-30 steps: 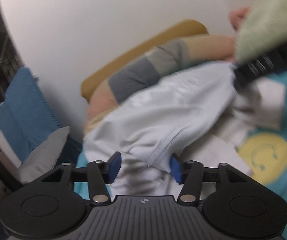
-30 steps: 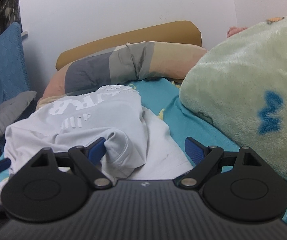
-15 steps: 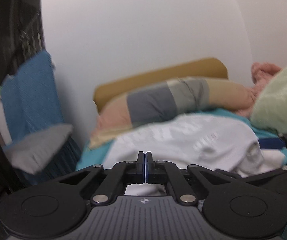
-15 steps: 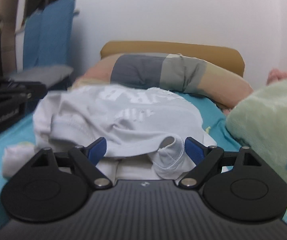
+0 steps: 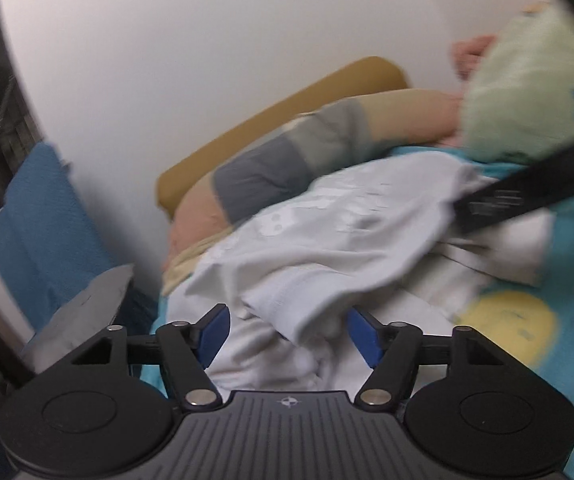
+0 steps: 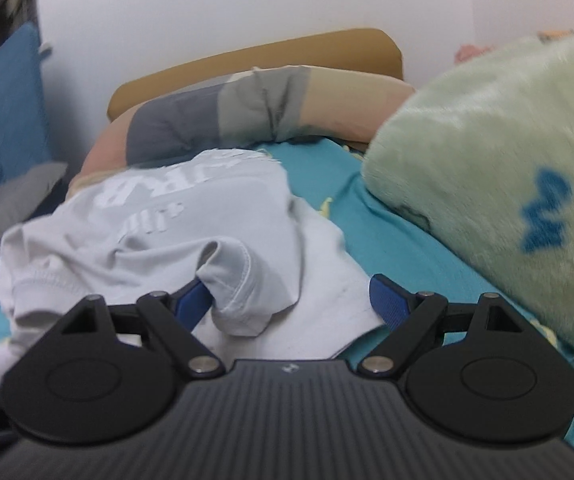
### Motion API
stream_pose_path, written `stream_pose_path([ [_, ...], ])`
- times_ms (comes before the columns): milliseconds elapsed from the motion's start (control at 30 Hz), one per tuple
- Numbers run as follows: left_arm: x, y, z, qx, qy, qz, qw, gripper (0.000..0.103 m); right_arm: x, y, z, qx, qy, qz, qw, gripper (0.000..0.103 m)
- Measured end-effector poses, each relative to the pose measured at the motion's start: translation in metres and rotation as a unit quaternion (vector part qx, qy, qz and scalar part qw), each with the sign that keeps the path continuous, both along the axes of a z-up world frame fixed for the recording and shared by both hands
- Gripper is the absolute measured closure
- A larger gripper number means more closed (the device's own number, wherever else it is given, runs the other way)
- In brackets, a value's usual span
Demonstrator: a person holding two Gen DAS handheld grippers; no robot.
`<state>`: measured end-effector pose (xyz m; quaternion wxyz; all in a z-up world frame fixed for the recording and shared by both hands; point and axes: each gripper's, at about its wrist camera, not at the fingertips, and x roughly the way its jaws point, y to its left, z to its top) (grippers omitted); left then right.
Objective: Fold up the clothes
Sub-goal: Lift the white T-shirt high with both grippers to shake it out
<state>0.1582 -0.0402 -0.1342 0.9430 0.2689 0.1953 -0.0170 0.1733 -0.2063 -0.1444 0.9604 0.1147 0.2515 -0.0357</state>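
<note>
Grippers both gape: my left gripper (image 5: 287, 334) straddles a shirt (image 5: 327, 240) hem, my right gripper (image 6: 287, 300) straddles its sleeve (image 6: 243, 280), neither pinched. It lies crumpled on the bed (image 6: 387, 236). I judge the grasp comes next: close on both, then lift and spread.

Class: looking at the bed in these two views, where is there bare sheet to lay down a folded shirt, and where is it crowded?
Bare teal sheet runs as a strip between the light grey T-shirt and the green plush blanket. Another patch shows round the yellow print. The left half is crowded: T-shirt and white garment, with the striped pillow behind.
</note>
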Motion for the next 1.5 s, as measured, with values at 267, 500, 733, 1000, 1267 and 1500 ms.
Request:
stream_pose_path([
  [267, 0.028, 0.041, 0.038, -0.129, -0.082, 0.092, 0.9839, 0.033, -0.003, 0.012, 0.0, -0.019, -0.014, 0.03, 0.999, 0.016],
  [500, 0.022, 0.053, 0.049, -0.169, -0.071, 0.108, 0.9772, 0.033, -0.006, 0.047, 0.013, -0.097, -0.059, 0.092, 0.989, 0.016],
  [733, 0.006, 0.044, 0.045, -0.159, -0.041, 0.081, 0.9831, 0.032, 0.014, 0.027, 0.005, -0.065, -0.005, 0.002, 0.998, 0.016],
  [1000, -0.016, 0.02, 0.036, -0.089, -0.008, 0.011, 0.9959, 0.023, 0.009, 0.007, 0.014, -0.019, -0.034, -0.046, 0.998, 0.016],
  [1267, 0.032, 0.021, 0.019, -0.112, -0.013, 0.079, 0.9905, 0.02, 0.002, -0.002, 0.024, 0.01, -0.051, -0.069, 0.996, 0.016],
  [1500, 0.046, 0.082, 0.031, -0.221, -0.015, 0.21, 0.9523, 0.019, 0.005, 0.002, 0.02, -0.026, -0.026, -0.082, 0.996, 0.016],
])
